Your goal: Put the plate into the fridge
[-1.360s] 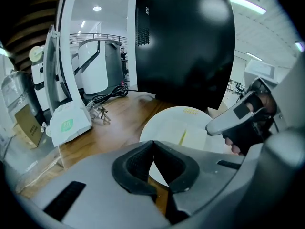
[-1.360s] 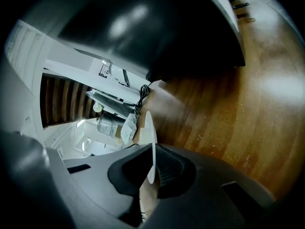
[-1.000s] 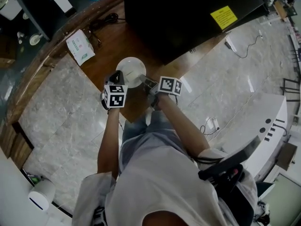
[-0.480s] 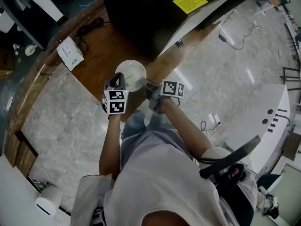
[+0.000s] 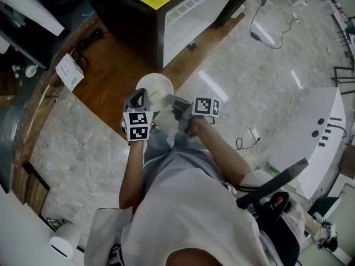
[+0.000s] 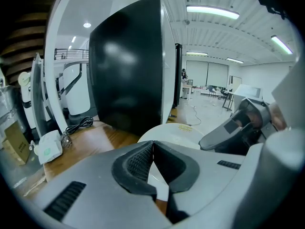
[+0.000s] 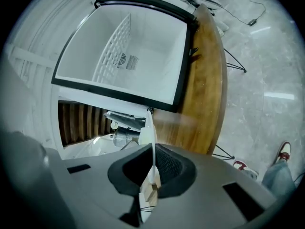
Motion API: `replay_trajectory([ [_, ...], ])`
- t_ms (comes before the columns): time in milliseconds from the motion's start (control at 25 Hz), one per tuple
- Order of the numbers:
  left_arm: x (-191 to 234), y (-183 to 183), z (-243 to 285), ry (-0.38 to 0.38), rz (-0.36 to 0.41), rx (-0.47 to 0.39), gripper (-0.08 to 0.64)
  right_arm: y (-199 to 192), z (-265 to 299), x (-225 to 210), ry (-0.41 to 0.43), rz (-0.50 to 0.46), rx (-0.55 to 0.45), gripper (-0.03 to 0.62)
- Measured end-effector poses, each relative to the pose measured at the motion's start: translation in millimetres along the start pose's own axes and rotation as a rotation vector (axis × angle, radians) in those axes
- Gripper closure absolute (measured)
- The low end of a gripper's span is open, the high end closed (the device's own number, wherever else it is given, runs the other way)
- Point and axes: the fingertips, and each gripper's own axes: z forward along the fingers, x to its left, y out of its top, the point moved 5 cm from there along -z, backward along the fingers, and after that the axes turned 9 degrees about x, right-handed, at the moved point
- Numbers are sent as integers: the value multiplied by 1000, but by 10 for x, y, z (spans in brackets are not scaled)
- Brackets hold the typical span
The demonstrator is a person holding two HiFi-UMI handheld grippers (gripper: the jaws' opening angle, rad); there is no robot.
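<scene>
Near rim of the plate [image 6: 177,131] behind the left tongs [image 6: 153,142].

A white packet [image 5: 69,71] is lying on the wooden platform [image 5: 113,79], a black cable [image 5: 90,37] curling near it. Out on the marble floor [image 5: 77,148] a white adapter [image 5: 264,35] is trailing its cord.

Bright ceiling strip lights [image 6: 212,12]; floor [image 5: 288,54] glare; fisheye edges dark.
</scene>
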Motion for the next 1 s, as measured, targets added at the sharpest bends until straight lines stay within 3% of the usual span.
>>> replay_trajectory([
  [200, -754, 274, -46, -23, 12, -30, 540, 76, -796, -56, 36, 12, -12, 568],
  [520, -2749, 1108, 6, -67, 87, -98, 540, 457, -2838, -365, 91, 30, -86, 568],
  [800, -3477, 1462, 311, -92, 113, -132, 540, 919, -3538, -696, 98, 22, -127, 568],
  [1000, -3785, 1843, 333, -103, 118, -186, 540, 1255, -3889, -681, 118, 7, -154, 568],
])
